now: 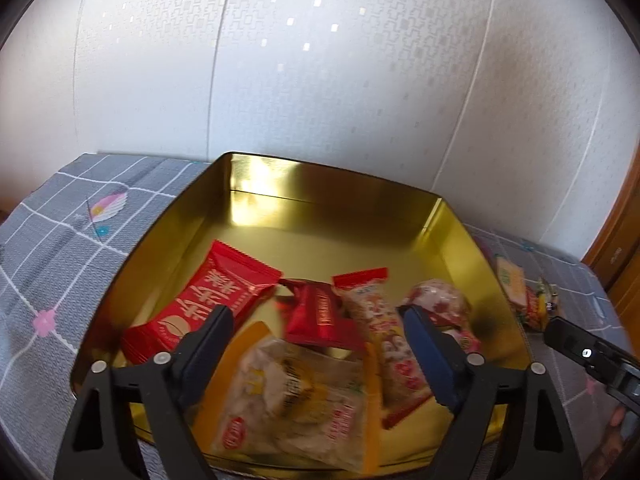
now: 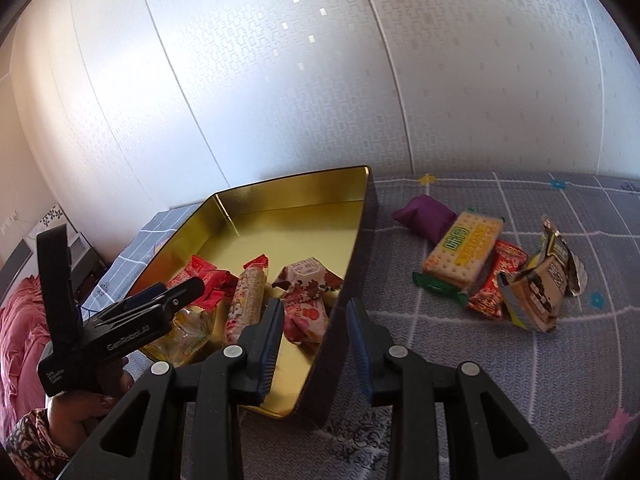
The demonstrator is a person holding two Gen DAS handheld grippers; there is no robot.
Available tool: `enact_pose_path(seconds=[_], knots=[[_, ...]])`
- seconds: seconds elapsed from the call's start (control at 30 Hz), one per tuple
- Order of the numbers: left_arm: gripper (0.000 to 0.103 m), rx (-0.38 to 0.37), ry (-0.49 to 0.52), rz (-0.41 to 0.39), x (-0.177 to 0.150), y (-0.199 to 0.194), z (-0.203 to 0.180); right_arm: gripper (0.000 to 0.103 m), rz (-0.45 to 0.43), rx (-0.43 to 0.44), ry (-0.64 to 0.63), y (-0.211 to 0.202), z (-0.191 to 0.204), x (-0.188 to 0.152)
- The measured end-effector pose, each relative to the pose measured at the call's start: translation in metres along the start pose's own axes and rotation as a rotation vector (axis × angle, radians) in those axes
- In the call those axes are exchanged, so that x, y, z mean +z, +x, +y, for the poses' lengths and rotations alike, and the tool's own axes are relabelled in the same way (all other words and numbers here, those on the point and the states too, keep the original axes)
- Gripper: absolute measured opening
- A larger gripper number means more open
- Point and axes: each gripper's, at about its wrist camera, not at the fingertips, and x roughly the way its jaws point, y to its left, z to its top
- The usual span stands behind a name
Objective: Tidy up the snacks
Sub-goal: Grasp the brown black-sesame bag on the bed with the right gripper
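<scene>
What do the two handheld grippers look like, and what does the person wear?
Both the left gripper and the right gripper have black plastic bodies, silver rivets and dark blue ribbed pads. White lettering marks the left one's side. A floral patterned sleeve shows.

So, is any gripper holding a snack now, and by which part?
Neither. The left gripper is open above the yellow-edged packet in the tin; the right gripper grips nothing.

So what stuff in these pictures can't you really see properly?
- Yellow-edged clear packet, left wrist view: blurred, so its print is unreadable.
- Pink-and-white packets, same view: partly behind the left gripper finger.
- Brown packets, right wrist view: lettering too small.
- Gold tin, right wrist view: near corner hidden by the right gripper.
</scene>
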Motion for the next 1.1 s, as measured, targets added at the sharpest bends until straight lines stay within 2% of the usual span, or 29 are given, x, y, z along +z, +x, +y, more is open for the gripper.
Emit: enact_pose_path(seconds=[0.07, 0.23, 0.33, 0.5, 0.7, 0.97, 1.1], knots=[[0.096, -0.023, 0.01, -0.007, -0.002, -0.004, -0.008, 0.033, 0.002, -0.014, 0.01, -0.002, -0.006, -0.001], [0.103, -0.068, 0.091, -0.029, -0.01, -0.014, -0.035, 0.033, 0.011, -0.075, 0.055, -0.011, -0.028, -0.009], [0.103, -0.066, 0.19, -0.034, -0.019, -0.016, -0.056, 0.033, 0.018, -0.128, 0.1, -0.018, -0.046, -0.014], [0.103, -0.145, 0.246, -0.066, -0.03, -0.031, -0.077, 0.033, 0.044, -0.188, 0.203, -0.028, -0.086, -0.028], [0.103, -0.173, 0.316, -0.088, -0.041, -0.037, -0.098, 0.033, 0.039, -0.218, 0.268, -0.035, -0.114, -0.035], [0.103, -0.185, 0.35, -0.078, -0.051, -0.037, -0.109, 0.036, 0.002, -0.2, 0.401, -0.033, -0.152, 0.002], [0.103, -0.184, 0.359, -0.077, -0.054, -0.039, -0.11, 0.037, 0.021, -0.203, 0.479, -0.021, -0.171, 0.024]])
